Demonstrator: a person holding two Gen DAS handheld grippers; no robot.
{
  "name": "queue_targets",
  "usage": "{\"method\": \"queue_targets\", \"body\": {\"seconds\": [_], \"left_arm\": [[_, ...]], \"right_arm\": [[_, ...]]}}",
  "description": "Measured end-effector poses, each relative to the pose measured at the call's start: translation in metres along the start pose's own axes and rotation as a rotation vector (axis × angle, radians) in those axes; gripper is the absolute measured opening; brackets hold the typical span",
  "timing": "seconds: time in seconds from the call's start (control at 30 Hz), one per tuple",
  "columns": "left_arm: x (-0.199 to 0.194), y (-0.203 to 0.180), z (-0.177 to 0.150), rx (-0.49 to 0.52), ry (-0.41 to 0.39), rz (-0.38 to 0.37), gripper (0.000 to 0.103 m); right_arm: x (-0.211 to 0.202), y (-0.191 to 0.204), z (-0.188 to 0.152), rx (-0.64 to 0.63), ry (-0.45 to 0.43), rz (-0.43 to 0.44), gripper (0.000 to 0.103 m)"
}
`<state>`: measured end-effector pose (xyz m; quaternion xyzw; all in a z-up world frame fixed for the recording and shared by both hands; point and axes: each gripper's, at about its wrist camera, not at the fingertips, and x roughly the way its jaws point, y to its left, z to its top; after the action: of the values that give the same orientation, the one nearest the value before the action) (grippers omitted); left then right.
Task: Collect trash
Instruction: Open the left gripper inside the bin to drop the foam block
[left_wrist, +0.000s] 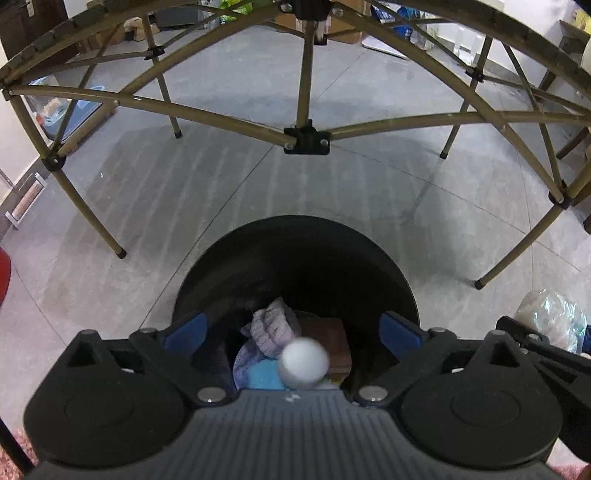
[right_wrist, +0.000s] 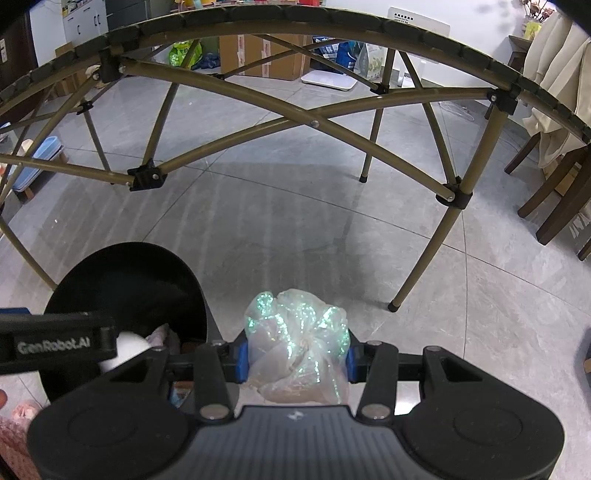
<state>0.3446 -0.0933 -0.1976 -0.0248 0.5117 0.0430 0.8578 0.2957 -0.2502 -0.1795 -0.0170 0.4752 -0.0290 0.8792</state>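
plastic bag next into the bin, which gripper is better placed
Right. The right gripper is already shut on the crumpled plastic bag, just beside the black bin. The left gripper is open over the bin's mouth, where a white object appears blurred, perhaps falling; it holds nothing.

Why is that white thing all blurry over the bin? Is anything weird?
Only that: a white cup looks smeared above the black bin, between the open left gripper fingers, probably dropping in. The right gripper grips a plastic bag beside the bin.
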Motion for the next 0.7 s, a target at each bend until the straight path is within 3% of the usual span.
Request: {"method": "queue_targets", "body": {"seconds": [0.7], "left_arm": [[-0.015,0.020,-0.003,0.040,-0.051,-0.007,0.103]], "right_arm": [[-0.003,0.003,0.001,-0.008,-0.005,0.019,0.045]]}}
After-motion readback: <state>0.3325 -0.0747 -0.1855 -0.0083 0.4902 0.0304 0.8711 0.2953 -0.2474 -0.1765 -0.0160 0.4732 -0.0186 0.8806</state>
